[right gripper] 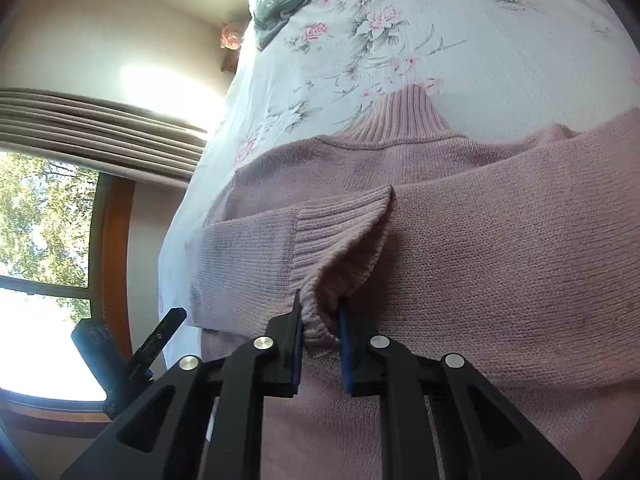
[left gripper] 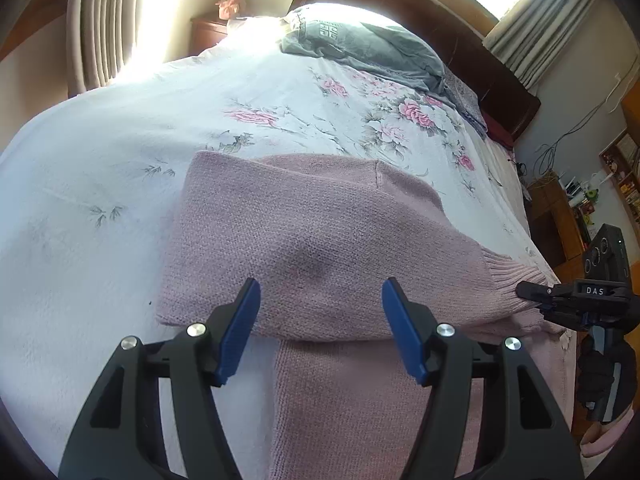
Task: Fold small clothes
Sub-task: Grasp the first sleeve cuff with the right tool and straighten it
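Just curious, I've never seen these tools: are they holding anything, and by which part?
The right gripper pinches the pink sweater by its ribbed sleeve cuff. The left gripper is open, holding nothing.

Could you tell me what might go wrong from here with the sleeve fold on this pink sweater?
1. The right gripper pinches only the edge of the ribbed cuff, so the knit may slip out.
2. The left gripper hangs open, pinning nothing, so the pink sweater could drag across the floral bedsheet.
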`<state>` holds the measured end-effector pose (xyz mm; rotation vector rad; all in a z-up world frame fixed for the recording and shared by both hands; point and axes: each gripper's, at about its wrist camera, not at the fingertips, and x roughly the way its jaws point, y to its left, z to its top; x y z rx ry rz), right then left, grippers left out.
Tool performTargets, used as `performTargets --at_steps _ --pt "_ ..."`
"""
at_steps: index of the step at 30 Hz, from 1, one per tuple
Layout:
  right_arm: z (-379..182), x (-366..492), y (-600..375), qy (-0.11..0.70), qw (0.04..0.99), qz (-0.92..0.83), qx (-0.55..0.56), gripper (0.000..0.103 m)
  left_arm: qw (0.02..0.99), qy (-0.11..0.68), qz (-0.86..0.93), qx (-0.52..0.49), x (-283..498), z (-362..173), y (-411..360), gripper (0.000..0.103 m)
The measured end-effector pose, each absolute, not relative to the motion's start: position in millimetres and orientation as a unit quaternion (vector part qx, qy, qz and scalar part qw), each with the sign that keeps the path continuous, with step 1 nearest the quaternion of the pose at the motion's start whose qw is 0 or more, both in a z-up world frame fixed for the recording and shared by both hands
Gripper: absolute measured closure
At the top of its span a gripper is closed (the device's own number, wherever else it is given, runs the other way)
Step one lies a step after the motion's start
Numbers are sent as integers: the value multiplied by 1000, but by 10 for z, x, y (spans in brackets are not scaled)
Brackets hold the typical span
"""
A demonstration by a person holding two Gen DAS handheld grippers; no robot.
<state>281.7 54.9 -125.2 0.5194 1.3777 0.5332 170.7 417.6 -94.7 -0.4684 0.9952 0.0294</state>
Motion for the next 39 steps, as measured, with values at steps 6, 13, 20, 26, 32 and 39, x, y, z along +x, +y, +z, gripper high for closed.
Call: performTargets --at_steps 6,13,20,26,32,39 --pt "-641 2710 142 557 763 239 223 89 862 464 9 -205 1772 -857 4068 39" --pt "-465 2698 -583 533 805 166 202 89 863 474 -6 -173 1932 -889 3791 37" --pt "-1071 2672 -906 583 780 109 202 88 855 500 -3 -137 2074 -1102 3590 35" --pt "-1147 2557 -918 588 786 91 167 79 858 501 -6 -118 2048 -1014 3559 34" --pt "-753 2452 -864 548 813 118 159 77 868 480 -22 -127 1947 -820 3492 33" --pt "-1305 2462 -868 598 773 104 184 80 845 519 -16 -127 2038 -1179 3434 33"
